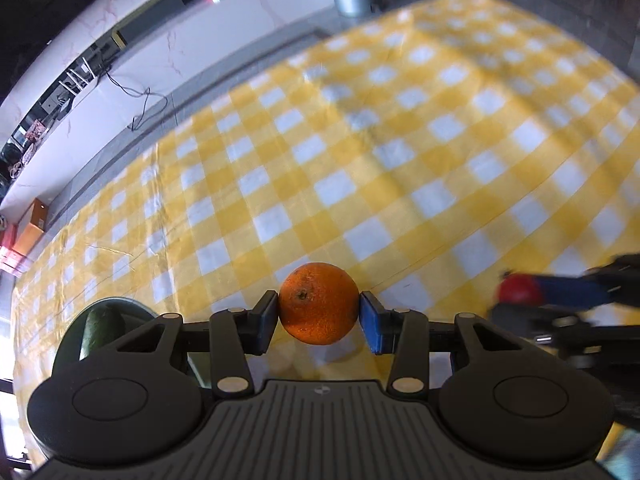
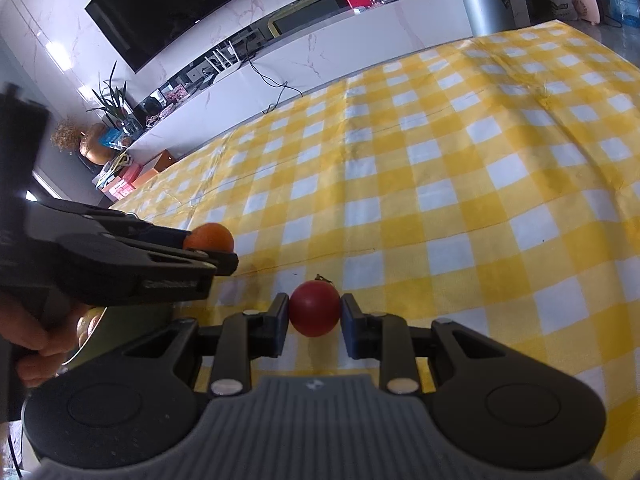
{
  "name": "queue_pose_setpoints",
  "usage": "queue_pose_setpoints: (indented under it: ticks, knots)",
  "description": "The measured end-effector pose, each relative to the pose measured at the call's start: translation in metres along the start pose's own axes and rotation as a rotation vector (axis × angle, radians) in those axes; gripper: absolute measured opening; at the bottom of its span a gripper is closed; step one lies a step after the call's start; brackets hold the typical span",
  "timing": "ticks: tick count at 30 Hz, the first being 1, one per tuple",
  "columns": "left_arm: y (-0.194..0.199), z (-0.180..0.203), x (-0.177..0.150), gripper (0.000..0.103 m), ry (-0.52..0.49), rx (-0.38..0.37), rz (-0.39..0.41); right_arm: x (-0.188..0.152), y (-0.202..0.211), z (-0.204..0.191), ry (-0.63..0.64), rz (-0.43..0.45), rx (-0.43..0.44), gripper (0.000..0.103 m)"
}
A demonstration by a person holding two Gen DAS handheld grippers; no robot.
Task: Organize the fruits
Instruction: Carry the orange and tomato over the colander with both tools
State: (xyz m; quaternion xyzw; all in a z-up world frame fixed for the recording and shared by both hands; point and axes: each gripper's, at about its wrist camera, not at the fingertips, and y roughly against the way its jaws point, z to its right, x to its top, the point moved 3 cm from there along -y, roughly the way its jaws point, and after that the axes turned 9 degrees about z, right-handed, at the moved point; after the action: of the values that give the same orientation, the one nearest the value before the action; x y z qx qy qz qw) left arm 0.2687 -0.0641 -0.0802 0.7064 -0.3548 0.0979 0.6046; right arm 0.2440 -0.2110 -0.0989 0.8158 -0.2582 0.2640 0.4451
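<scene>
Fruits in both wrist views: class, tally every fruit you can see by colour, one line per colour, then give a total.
Orange: 1, the orange clamped in the left gripper
Red: 1, the small red fruit clamped in the right gripper
Green: 1, the green fruit in the bowl, partly hidden
Total: 3

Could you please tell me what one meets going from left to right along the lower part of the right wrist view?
Person's hand → green bowl → small round orange held in the left gripper → small red tomato held in the right gripper.
</scene>
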Motion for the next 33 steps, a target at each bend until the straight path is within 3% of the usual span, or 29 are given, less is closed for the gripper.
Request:
queue_pose_setpoints:
  ticks: [9, 14, 21, 28, 33]
  knots:
    - [0.081, -0.015, -0.005, 0.049, 0.106, -0.041, 0.115, -0.001, 0.019, -0.026, 0.108, 0.097, 0.089, 0.024]
    - [0.108, -0.035, -0.022, 0.049, 0.143, -0.031, 0.118, -0.002, 0.028, -0.044, 0.159, 0.141, 0.141, 0.024]
    - [0.128, -0.070, -0.059, 0.049, 0.192, 0.017, 0.095, -0.001, 0.048, -0.084, 0.254, 0.216, 0.260, 0.024]
    - [0.134, -0.116, -0.094, 0.049, 0.337, 0.079, 0.100, -0.005, 0.051, -0.135, 0.360, 0.218, 0.376, 0.024]
    - [0.127, -0.136, -0.109, 0.049, 0.438, 0.005, 0.124, -0.014, 0.033, -0.163, 0.456, 0.177, 0.386, 0.024]
